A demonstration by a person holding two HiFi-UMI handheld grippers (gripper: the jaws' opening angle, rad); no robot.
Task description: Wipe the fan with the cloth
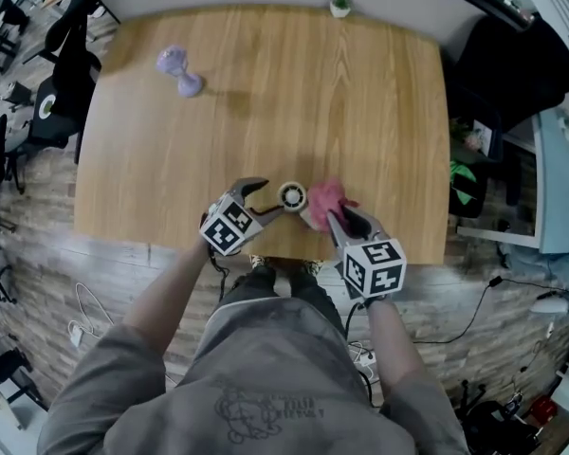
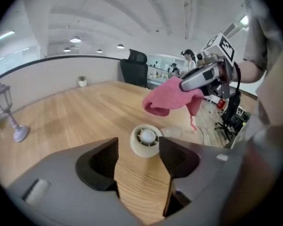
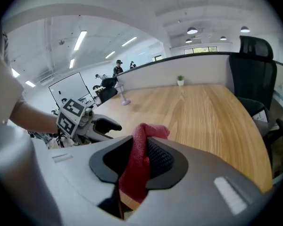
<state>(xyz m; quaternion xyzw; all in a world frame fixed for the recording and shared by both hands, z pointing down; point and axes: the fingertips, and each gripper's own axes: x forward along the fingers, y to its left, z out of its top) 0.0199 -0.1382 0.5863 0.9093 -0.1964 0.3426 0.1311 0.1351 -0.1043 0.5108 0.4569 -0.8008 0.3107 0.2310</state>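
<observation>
Left gripper [image 2: 139,147] fingers [image 2: 101,164] sit apart, just short of the fan [image 2: 145,141].

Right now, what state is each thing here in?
left gripper, open
right gripper, shut on the cloth
fan, facing the left gripper, between its jaw tips, not gripped
cloth, bunched, hanging from the right gripper
lantern, upright
potted plant, upright
</observation>
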